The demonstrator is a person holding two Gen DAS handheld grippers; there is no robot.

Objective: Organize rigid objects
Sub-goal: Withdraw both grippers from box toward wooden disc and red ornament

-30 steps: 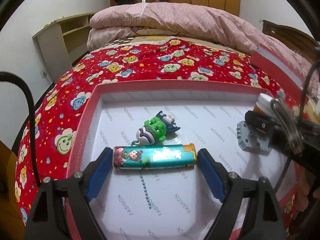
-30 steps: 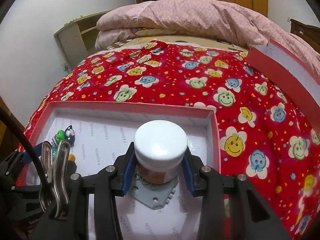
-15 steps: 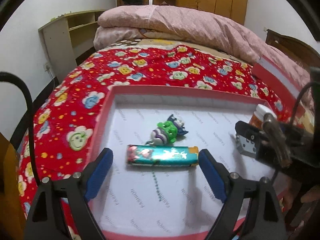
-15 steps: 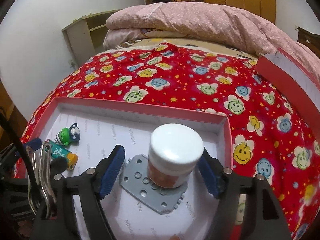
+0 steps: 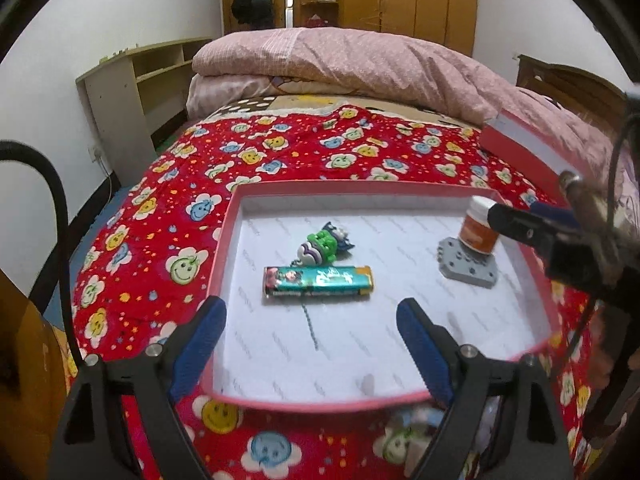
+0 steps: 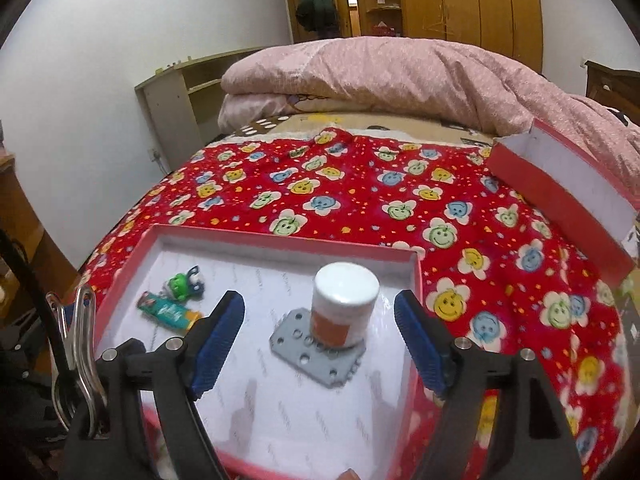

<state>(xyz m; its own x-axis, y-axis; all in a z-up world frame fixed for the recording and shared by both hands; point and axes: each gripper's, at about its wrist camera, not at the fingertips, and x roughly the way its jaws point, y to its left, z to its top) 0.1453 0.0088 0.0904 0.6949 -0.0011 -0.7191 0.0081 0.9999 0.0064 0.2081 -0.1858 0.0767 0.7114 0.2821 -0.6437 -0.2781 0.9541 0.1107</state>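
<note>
Seemingly untouched, jar [image 6: 345, 304] between parted fingers [image 6: 218, 338].

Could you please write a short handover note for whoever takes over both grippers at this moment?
Left gripper: jaws open, empty, hovering at the near edge of the red box.
Right gripper: jaws open, empty, near the jar.
In the box: teal lighter lying flat, green keychain figure just behind it, white-lidded jar standing upright on the grey perforated plate.
Done: all four items sit in the box.
Left: probably closing it; what looks like its lid lies on the bed to the right.
</note>
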